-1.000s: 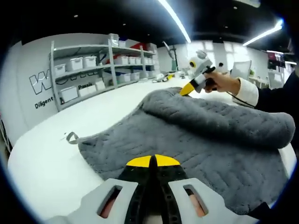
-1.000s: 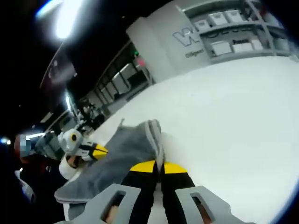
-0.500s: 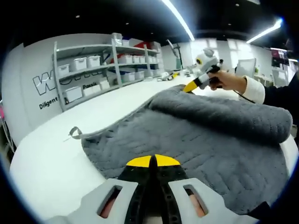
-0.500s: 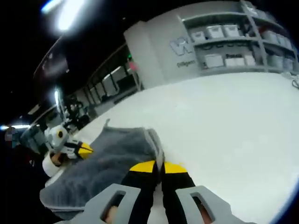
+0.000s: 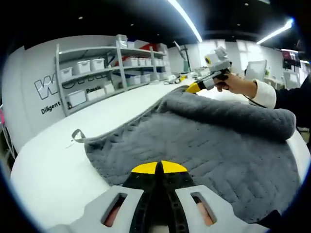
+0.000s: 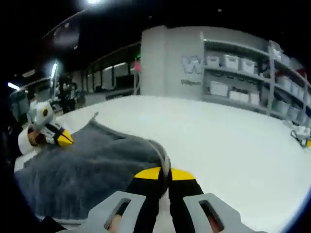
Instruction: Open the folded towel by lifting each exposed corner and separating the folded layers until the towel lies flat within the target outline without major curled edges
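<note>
A grey quilted towel lies spread over the white table, with a thick rolled fold still running across its far right part. My left gripper is shut on the towel's near edge. At the far corner my right gripper, held by a hand, is shut on the towel. In the right gripper view the right gripper pinches the towel's raised edge, and the left gripper sits at the opposite corner. A small hanging loop sticks out at the left corner.
Metal shelves with white bins stand along the wall behind the table. Bare white table stretches beyond the towel on the right gripper's side. Small items lie near the table's far end.
The right gripper has drawn its corner of the towel farther out, so the rolled fold sits lower and more cloth lies flat. The right gripper view has levelled. The left gripper holds still.
</note>
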Action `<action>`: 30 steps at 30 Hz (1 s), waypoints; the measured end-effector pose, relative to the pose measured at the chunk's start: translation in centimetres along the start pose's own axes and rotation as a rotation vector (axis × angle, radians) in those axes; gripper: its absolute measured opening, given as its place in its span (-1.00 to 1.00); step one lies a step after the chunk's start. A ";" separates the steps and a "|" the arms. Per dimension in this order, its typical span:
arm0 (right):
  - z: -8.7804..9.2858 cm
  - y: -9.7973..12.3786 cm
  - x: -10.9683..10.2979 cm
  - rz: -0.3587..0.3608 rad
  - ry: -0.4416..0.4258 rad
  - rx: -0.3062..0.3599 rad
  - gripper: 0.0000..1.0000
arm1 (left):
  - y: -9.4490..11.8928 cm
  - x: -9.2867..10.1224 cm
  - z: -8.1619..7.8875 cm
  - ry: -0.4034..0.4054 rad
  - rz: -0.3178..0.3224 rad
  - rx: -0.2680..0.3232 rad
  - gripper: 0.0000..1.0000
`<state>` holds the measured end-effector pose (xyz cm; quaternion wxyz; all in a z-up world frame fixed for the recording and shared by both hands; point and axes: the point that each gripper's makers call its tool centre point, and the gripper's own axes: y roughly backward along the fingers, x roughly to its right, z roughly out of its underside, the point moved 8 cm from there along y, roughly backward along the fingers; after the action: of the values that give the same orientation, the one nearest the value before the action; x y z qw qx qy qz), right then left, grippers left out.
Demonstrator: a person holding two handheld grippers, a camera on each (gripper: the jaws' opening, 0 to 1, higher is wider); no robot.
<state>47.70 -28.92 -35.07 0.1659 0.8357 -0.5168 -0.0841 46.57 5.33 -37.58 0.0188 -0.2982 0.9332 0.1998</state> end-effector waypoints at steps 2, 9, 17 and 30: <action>0.1 -0.2 0.4 -0.002 -0.005 -0.004 -1.00 | 0.0 0.0 0.0 0.001 0.000 0.002 -0.99; -0.3 -1.1 2.1 0.009 0.011 0.011 -1.00 | 0.0 0.1 0.0 -0.013 -0.005 0.001 -0.99; 0.1 -1.8 2.6 0.093 0.126 -0.004 -1.00 | 0.1 0.2 0.1 -0.027 -0.019 0.004 -0.99; -0.2 -1.6 1.8 0.166 0.253 0.027 -1.00 | -0.1 -0.6 0.1 -0.039 -0.024 0.007 -0.99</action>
<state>49.92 -29.82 -35.39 0.2248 0.7961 -0.5602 0.0431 47.12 5.63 -37.65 0.0406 -0.3054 0.9297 0.2020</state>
